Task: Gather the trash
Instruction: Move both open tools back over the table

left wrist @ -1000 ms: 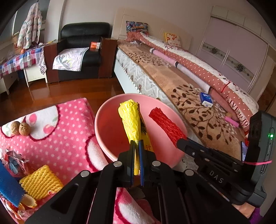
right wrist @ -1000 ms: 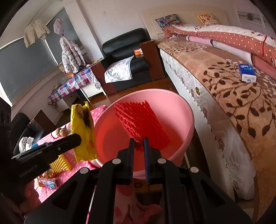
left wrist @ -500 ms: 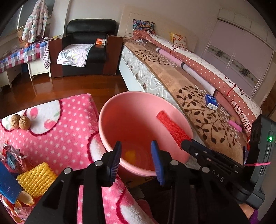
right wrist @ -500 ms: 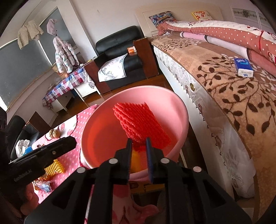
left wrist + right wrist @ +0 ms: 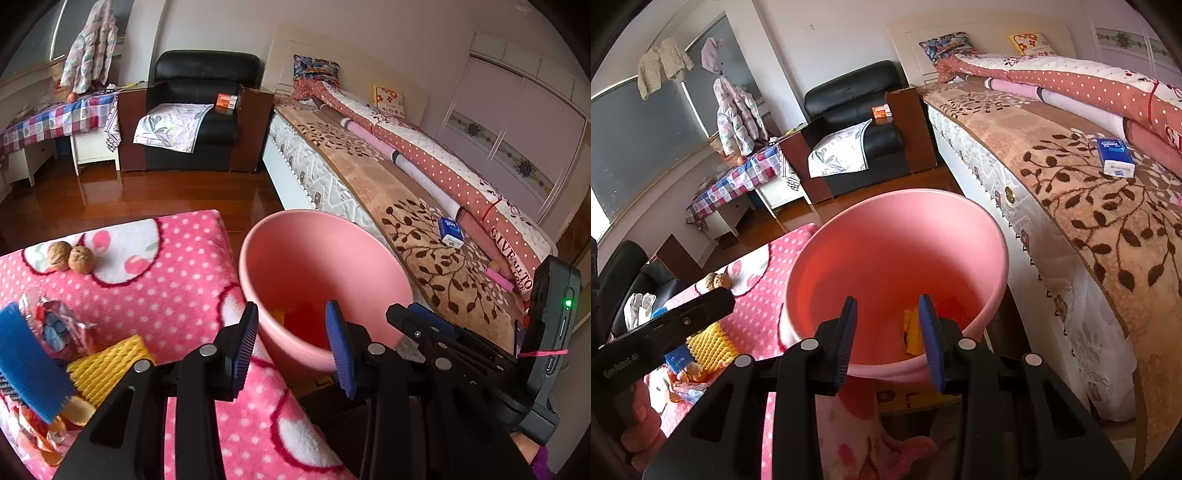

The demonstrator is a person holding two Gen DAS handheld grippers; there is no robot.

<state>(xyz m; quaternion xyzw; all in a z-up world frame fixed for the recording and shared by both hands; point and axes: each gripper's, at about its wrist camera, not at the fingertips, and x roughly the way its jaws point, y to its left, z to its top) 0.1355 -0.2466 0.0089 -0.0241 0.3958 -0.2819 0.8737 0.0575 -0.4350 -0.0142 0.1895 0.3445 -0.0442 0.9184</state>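
Blue-padded jaws of the left tool [image 5: 291,349] and the right tool [image 5: 888,339] have just been opening; both stand apart with nothing between them, poised above the near rim of the pink basin [image 5: 991,236], evidently so released trash falls inside. Directly ahead and below, at the basin's bottom, lie a yellow wrapper [image 5: 911,334] and red foam netting [image 5: 301,325]. Left of the left tool, on the pink blanket-covered counter [image 5: 177,288], yellow foam netting [image 5: 105,367] and crumpled wrappers [image 5: 55,326] wait uncollected, two walnuts [image 5: 70,258] farther off.

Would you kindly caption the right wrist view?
Open right gripper above round pink plastic basin holding red and yellow trash.
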